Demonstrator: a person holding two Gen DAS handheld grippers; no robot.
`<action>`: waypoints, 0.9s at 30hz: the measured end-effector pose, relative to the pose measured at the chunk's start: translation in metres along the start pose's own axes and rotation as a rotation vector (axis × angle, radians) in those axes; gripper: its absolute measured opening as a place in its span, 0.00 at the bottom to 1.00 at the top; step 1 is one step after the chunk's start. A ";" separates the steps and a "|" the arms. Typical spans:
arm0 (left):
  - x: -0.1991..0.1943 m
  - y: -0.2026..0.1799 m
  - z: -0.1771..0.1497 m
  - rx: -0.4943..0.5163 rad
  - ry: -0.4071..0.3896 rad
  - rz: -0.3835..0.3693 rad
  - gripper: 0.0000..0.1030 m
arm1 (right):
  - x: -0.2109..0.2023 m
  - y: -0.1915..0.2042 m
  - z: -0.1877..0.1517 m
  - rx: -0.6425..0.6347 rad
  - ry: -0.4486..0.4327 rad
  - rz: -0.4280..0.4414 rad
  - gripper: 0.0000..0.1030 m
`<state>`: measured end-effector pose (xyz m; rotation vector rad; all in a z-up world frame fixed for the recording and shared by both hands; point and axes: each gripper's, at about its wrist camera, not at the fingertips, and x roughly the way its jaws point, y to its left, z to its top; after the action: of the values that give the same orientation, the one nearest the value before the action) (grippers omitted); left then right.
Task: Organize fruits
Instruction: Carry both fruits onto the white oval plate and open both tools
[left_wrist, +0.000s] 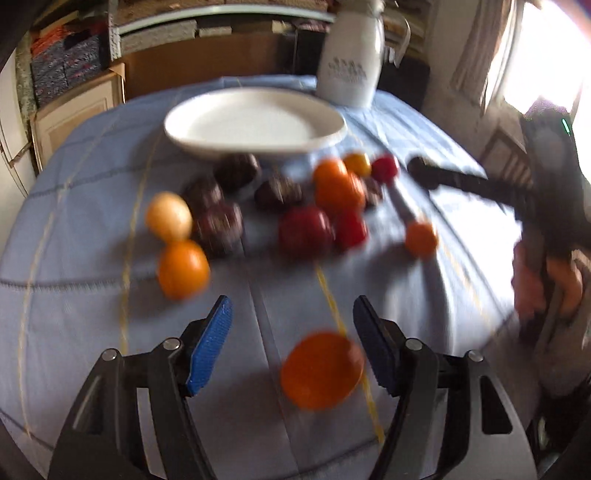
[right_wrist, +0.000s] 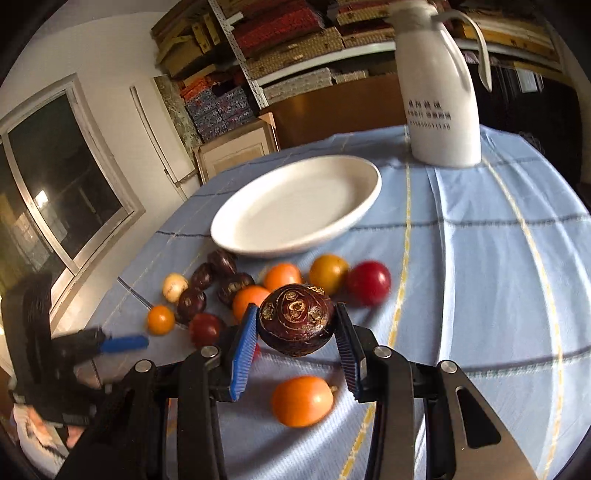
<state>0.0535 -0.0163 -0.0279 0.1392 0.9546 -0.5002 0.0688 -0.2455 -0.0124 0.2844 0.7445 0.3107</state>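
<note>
My right gripper (right_wrist: 295, 332) is shut on a dark purple-brown fruit (right_wrist: 295, 319) and holds it above the blue tablecloth, short of the empty white plate (right_wrist: 295, 206). My left gripper (left_wrist: 291, 347) is open; an orange fruit (left_wrist: 321, 369) lies on the cloth between its blue pads (left_wrist: 210, 347), nearer the right one. A cluster of orange, red, yellow and dark fruits (left_wrist: 306, 229) (right_wrist: 258, 291) lies in front of the plate (left_wrist: 255, 122). The right gripper shows at the right of the left wrist view (left_wrist: 421, 171), the left gripper at the lower left of the right wrist view (right_wrist: 123, 343).
A tall white jug (right_wrist: 441, 92) (left_wrist: 351, 66) stands behind the plate at the table's far edge. Shelves with stacked boxes (right_wrist: 288, 48) line the wall behind. A window (right_wrist: 55, 184) is at the left. One orange fruit (right_wrist: 301, 400) lies under my right gripper.
</note>
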 end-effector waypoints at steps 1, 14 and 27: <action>0.001 -0.002 -0.007 0.002 0.007 -0.022 0.67 | 0.002 -0.002 -0.002 0.010 0.007 0.004 0.40; 0.006 -0.019 -0.021 0.044 0.012 -0.058 0.43 | -0.003 -0.003 -0.004 0.012 -0.014 0.020 0.40; 0.059 0.034 0.165 -0.071 -0.117 0.022 0.43 | 0.064 0.007 0.088 0.002 0.003 -0.012 0.40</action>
<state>0.2206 -0.0615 0.0166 0.0559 0.8540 -0.4492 0.1736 -0.2271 0.0121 0.2808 0.7495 0.2988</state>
